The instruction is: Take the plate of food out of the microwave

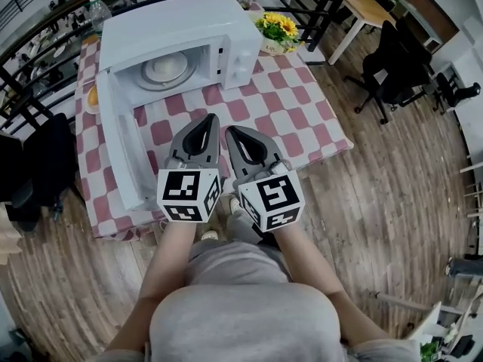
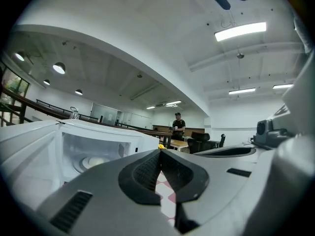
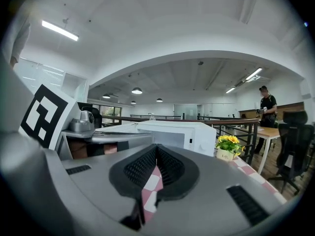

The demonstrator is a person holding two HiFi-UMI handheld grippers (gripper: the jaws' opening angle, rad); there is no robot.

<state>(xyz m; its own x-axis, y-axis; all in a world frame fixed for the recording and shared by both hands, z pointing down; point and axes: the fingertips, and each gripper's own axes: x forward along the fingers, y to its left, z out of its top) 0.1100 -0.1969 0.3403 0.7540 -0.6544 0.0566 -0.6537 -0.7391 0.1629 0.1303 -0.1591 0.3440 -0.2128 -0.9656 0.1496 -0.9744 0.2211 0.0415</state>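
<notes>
A white microwave point(image 1: 189, 32) stands at the far side of the checked table, its door point(image 1: 121, 153) swung open to the left. Inside the cavity sits a pale plate of food point(image 1: 164, 68), which the left gripper view shows as a plate of food point(image 2: 93, 162) at the left. My left gripper point(image 1: 213, 118) and right gripper point(image 1: 229, 130) hover side by side over the cloth in front of the microwave, apart from it. Both are shut with nothing between the jaws. The left gripper point(image 2: 160, 151) and right gripper point(image 3: 156, 146) each show their tips meeting.
A red-and-white checked cloth point(image 1: 302, 104) covers the table. A pot of yellow flowers point(image 1: 278, 30) stands right of the microwave, a bottle point(image 1: 96, 10) behind it. A black railing point(image 1: 317, 6) runs past the table's far side. Office chairs point(image 1: 392, 66) stand at the right.
</notes>
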